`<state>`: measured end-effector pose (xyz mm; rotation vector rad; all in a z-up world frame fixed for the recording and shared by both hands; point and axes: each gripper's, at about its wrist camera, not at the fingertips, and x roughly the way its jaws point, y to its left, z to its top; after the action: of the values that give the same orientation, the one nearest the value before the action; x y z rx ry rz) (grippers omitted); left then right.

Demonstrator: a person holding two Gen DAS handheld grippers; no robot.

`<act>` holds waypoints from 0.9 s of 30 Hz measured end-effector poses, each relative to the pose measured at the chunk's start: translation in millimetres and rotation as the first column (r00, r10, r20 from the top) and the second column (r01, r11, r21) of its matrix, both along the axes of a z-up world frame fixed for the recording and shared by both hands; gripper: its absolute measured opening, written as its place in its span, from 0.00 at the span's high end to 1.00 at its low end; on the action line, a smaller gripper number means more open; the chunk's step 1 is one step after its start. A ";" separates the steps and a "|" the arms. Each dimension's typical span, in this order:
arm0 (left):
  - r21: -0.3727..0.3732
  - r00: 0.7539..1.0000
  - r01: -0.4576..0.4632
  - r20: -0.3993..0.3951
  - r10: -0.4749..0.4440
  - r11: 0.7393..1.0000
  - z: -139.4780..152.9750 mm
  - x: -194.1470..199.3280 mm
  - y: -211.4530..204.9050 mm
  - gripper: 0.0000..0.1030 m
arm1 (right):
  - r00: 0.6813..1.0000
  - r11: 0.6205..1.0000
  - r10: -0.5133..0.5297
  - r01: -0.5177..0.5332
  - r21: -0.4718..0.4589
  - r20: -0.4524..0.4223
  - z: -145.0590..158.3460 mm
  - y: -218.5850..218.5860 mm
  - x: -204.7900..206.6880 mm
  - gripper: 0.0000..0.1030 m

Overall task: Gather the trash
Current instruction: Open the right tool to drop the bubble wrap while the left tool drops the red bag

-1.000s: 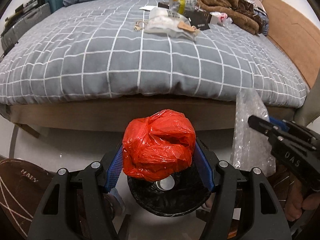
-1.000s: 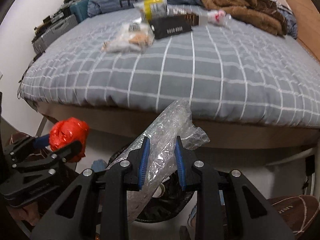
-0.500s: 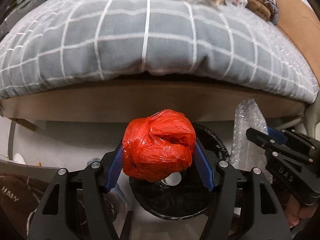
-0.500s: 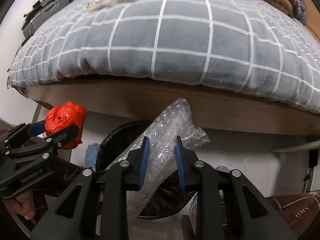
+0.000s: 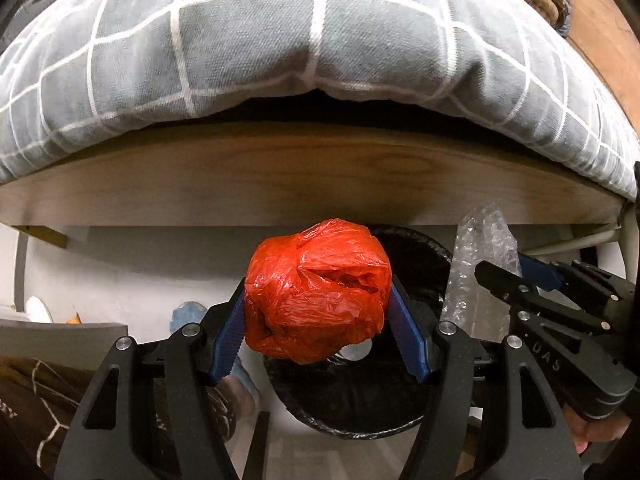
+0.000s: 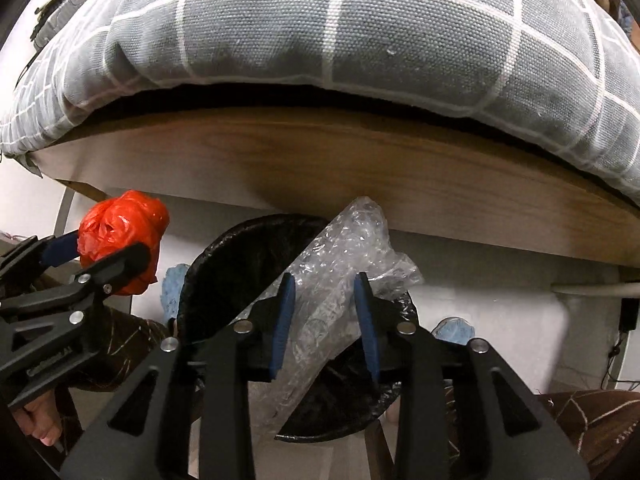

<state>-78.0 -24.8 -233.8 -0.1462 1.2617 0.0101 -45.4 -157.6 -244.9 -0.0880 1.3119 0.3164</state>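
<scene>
My left gripper is shut on a crumpled red plastic bag and holds it over a black-lined trash bin on the floor by the bed. My right gripper is shut on a piece of clear bubble wrap, also above the bin. The bubble wrap and right gripper show at the right of the left wrist view. The red bag and left gripper show at the left of the right wrist view.
The bed's wooden frame and grey checked duvet hang just beyond the bin. Brown slippers and the person's feet are on the floor beside the bin. A white pipe runs under the bed at right.
Both grippers have dropped lower and closer to the bed's edge, and the bin now sits directly beneath them. The bed top with its trash has gone out of view. Grips are unchanged.
</scene>
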 end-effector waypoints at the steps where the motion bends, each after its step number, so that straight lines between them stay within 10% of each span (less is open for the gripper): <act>1: -0.002 1.000 -0.003 -0.004 0.003 1.000 -1.1 0.3 -0.3 0.38 | 1.000 1.000 0.000 0.000 0.002 0.002 -0.6 0.0 -0.2 0.64; 14: -0.026 0.998 0.055 0.012 -0.055 0.998 -4.0 5.3 -21.1 0.37 | 0.986 0.992 -0.122 0.123 0.001 0.117 21.7 -44.0 -6.3 0.12; 27: -0.024 0.993 0.117 0.015 -0.117 0.993 -9.8 9.9 -53.7 0.37 | 0.961 0.969 -0.239 0.246 -0.035 0.139 26.0 -81.3 -11.4 0.07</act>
<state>-68.0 -78.5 -243.6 -0.0929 1.2556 -0.1075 -56.8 -238.8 -218.9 0.0086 1.1830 0.0660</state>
